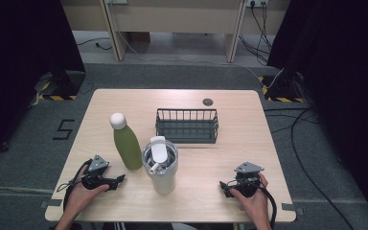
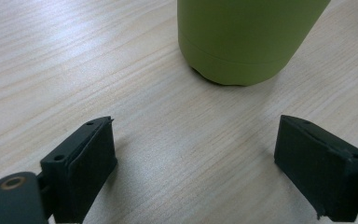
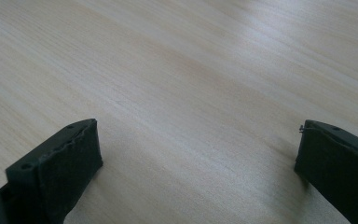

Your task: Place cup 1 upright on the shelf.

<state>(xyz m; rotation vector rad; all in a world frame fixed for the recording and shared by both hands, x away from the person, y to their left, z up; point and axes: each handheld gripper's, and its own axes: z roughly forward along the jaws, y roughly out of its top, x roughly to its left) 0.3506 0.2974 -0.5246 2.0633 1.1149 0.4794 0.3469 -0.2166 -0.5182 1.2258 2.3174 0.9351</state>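
Table [image 1: 124, 201]: pale wood-grain top, rectangular with rounded corners; a small dark round cap is set in it near the far edge.
Green bottle [image 1: 126, 142]: smooth matte olive body, slim and tapering to a rounded white cap; stands upright left of the centre, well in from the left edge. In the left gripper view its rounded base [image 2: 242, 42] stands on the wood just ahead of the jaws.
Tumbler [image 1: 160, 165]: pale cylindrical steel body with a clear lid and a white flip tab; upright, just beside the bottle toward the near edge. What is inside it cannot be told.
Wire basket [image 1: 187, 125]: dark metal bars, rectangular, nothing in it; behind the tumbler toward the far edge.
Left gripper [image 1: 116, 181]: black jaws spread wide apart on the near left of the table, holding nothing.
Right gripper [image 1: 225, 188]: black jaws spread wide apart near the near right corner, over bare wood.
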